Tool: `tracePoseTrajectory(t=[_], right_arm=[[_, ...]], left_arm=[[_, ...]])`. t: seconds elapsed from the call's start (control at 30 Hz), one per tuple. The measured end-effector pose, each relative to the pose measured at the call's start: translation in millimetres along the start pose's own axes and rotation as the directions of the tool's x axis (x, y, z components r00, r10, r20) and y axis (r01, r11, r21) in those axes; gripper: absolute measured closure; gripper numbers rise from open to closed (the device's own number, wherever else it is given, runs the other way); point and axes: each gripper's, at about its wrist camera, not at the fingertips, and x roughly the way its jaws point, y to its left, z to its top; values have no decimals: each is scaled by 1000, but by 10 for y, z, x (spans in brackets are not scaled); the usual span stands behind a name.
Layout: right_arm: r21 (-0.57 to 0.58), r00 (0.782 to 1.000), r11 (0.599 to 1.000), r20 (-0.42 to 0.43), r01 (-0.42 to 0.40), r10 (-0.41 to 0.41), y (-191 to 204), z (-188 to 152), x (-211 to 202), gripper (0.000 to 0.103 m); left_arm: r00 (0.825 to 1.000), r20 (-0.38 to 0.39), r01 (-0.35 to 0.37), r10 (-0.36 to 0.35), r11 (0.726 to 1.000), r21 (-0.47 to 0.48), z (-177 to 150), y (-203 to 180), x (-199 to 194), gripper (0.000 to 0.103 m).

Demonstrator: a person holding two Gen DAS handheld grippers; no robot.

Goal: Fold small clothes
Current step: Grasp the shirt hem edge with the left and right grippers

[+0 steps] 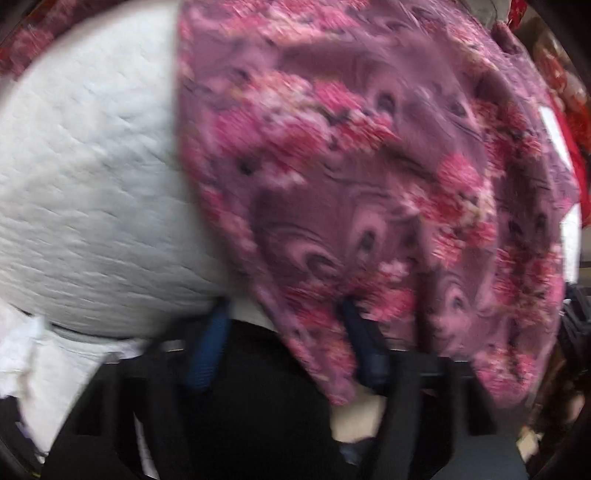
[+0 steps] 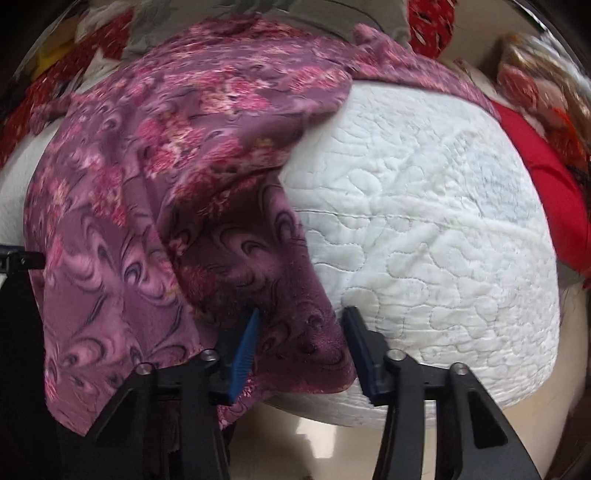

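Two grippers work at the near edge of a white quilted pad [image 2: 424,229], over which a purple garment with pink flowers [image 2: 177,166] is draped. In the right wrist view the garment covers the left part of the pad and hangs over its near edge. The right gripper [image 2: 301,314] has a corner of that hanging cloth between its blue fingers [image 2: 245,347]; the fingers stand partly apart, the left one against the cloth and the right one at the cloth's border, so I cannot tell whether they pinch it.

In the blurred left wrist view the garment lies over the right part of the pad, and its lower edge falls across the left gripper [image 1: 284,310]. One finger [image 1: 210,339] is bare beside the cloth; the other is half hidden under it. Whether this gripper grasps the garment cannot be told. Beyond the pad's far edge lie red patterned fabrics [image 2: 436,29], and a plain red cloth [image 2: 546,184] lies to the pad's right.
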Motion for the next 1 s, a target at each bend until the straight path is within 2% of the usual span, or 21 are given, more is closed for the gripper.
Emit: tracePoseTrajectory(t=[0.03,0.07,0.1,0.2,0.27,0.37,0.47,0.53,0.6,0.7,0.8,0.87,0.93,1.0], right_arm=[[-6,1000,1000,-1,-8,8,-7,-19,-11,95],[2,1000,1000,-5,-30,30,-38,-32,-23,99],[31,996,996,3,-87,87,-107,-49,-67,99],[111,977,971,67,-211,205,-302,-70,-360,99],[155,950,942,144,-298,277,-437,-76,-666,99],[203,894,891,292,-406,341,-718,-128,-1225,99],[256,861,851,364,-459,355,-934,-167,-1498,99],[304,859,827,369,-473,355,-1010,-235,-1481,99],[342,883,831,335,-438,328,-1041,-279,-1302,99],[427,899,794,266,-432,346,-1118,-428,-976,99],[475,914,781,195,-405,356,-1110,-548,-690,99],[481,924,789,163,-381,347,-1107,-570,-549,99],[490,921,781,163,-388,355,-1125,-589,-515,99],[490,919,779,174,-392,353,-1127,-591,-520,99]], left_arm=[[1000,3,20,-20,1000,8,-10,-3,-15,83],[999,8,38,-38,999,24,-25,-15,-53,94],[999,20,38,-39,999,31,-43,-9,-117,99],[992,75,99,-98,995,-3,-111,107,-451,100],[978,121,176,-170,984,-37,-175,267,-759,100],[948,208,257,-240,964,-61,-271,504,-1257,100],[946,245,233,-212,970,-61,-358,640,-1564,100],[956,234,197,-176,978,-69,-367,683,-1556,100],[970,198,163,-140,981,-103,-416,792,-1382,100],[983,117,161,-143,973,-167,-511,873,-1031,100],[988,63,152,-142,968,-199,-624,923,-889,100],[981,55,194,-186,959,-208,-667,926,-880,95],[974,65,228,-219,949,-217,-676,915,-895,69],[973,84,229,-215,945,-233,-659,911,-926,63]])
